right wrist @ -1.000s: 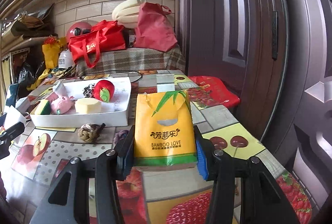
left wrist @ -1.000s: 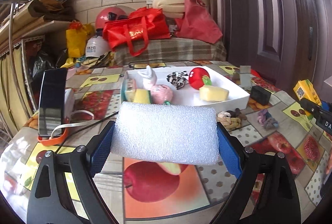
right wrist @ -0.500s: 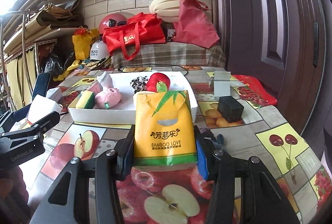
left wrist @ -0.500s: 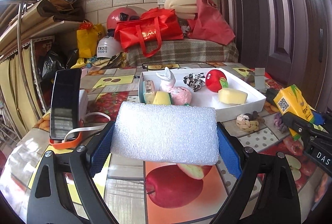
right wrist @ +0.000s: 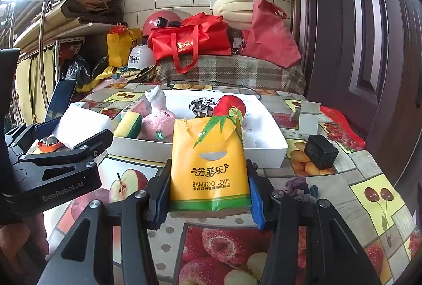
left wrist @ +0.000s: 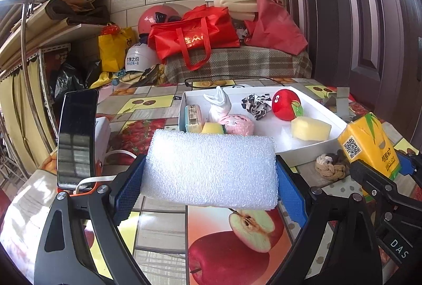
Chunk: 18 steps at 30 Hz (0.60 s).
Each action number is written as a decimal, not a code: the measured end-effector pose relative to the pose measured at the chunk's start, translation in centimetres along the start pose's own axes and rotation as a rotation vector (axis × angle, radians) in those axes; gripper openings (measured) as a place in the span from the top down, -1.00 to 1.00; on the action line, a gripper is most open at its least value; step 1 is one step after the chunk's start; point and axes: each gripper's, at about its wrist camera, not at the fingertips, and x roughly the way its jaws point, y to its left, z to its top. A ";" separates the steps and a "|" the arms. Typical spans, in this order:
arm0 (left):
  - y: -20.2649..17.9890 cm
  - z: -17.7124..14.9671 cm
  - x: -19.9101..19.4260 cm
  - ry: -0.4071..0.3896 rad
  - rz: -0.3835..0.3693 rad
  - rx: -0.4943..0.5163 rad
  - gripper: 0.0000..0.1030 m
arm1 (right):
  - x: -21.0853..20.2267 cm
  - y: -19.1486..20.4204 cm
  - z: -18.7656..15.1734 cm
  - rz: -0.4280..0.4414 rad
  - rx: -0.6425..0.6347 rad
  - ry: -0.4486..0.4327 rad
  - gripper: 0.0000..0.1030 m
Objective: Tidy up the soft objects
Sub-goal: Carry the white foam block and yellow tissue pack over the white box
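Left tool (left wrist: 209,174) spread wide, clamping white foam block (left wrist: 211,169), right tool (right wrist: 208,191) narrower, gripping yellow tissue pack (right wrist: 209,166)

White foam block (left wrist: 209,169) — bumpy, rectangular, held level off the table | yellow tissue pack (right wrist: 209,169) — upright, green base, "BAMBOO LOVE" print, held just before the tray | white tray (right wrist: 274,142) on the table: red plush apple (left wrist: 284,104), yellow sponge (left wrist: 310,129), pink plush (left wrist: 237,124)
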 end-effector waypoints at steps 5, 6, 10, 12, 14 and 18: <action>0.0 0.6 1.2 0.011 -0.009 0.002 -0.79 | 1.4 0.1 0.5 -0.002 0.013 0.019 0.03; 0.0 0.7 1.5 0.016 -0.012 0.001 -0.79 | 1.7 0.2 0.7 -0.002 0.015 0.022 0.03; 0.1 1.2 2.9 0.047 -0.042 -0.010 -0.79 | 2.9 0.3 1.3 -0.004 0.026 0.028 0.03; 0.0 1.5 3.6 0.055 -0.048 -0.010 -0.79 | 3.6 0.4 1.6 -0.006 0.027 0.028 0.02; 0.0 1.8 4.4 0.061 -0.038 -0.014 -0.79 | 4.4 0.5 1.9 -0.010 0.025 0.031 0.02; 0.2 2.4 6.3 0.103 -0.046 -0.035 -0.79 | 5.7 0.5 2.4 -0.005 0.032 0.052 0.02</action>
